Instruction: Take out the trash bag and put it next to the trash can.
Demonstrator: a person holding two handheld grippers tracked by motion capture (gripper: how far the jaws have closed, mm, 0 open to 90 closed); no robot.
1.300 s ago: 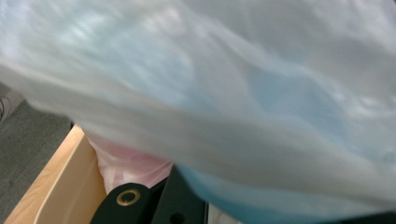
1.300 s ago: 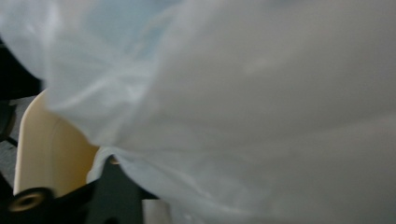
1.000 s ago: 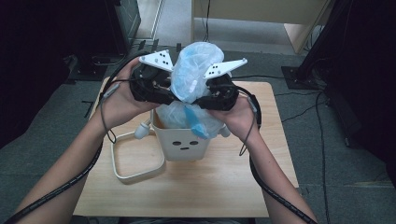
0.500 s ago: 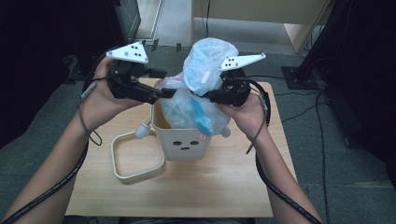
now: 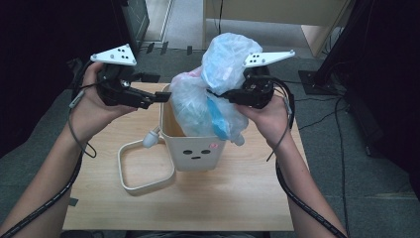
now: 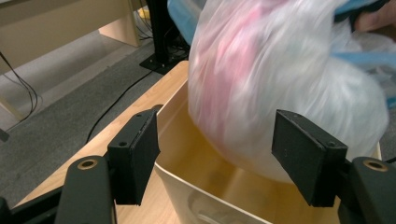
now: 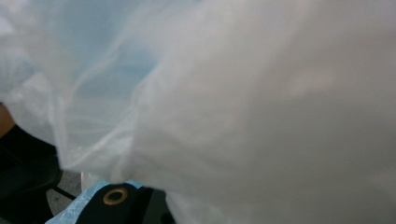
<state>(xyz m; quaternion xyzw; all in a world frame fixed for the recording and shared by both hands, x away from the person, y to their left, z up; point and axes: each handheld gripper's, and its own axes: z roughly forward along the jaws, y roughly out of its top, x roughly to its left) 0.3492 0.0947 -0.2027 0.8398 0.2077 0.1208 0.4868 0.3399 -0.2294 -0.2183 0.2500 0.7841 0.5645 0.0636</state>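
Note:
A translucent plastic bag (image 5: pixel 198 106) with blue and pink stuff inside hangs partly inside a cream bin (image 5: pixel 195 151) that has a small face on its front. My right gripper (image 5: pixel 218 94) is shut on the bag's gathered neck, and the bag's top bulges above it. In the right gripper view the bag (image 7: pixel 261 107) hangs close in front of the camera. My left gripper (image 5: pixel 161 96) hovers at the bin's left rim; its jaws have just been opening and the pads touch nothing. Beyond them are the bag (image 6: pixel 261 79) and the bin's inner wall (image 6: pixel 187 154).
A cream square ring (image 5: pixel 146 166) lies on the wooden table (image 5: pixel 237 198) left of the bin, with a white knob by the bin's corner. Black stands and cables are on the grey floor beyond the table's far edge.
My left gripper let go of the bag, opened and drew away to the left. My right gripper kept its hold and raised the bag a little toward the right.

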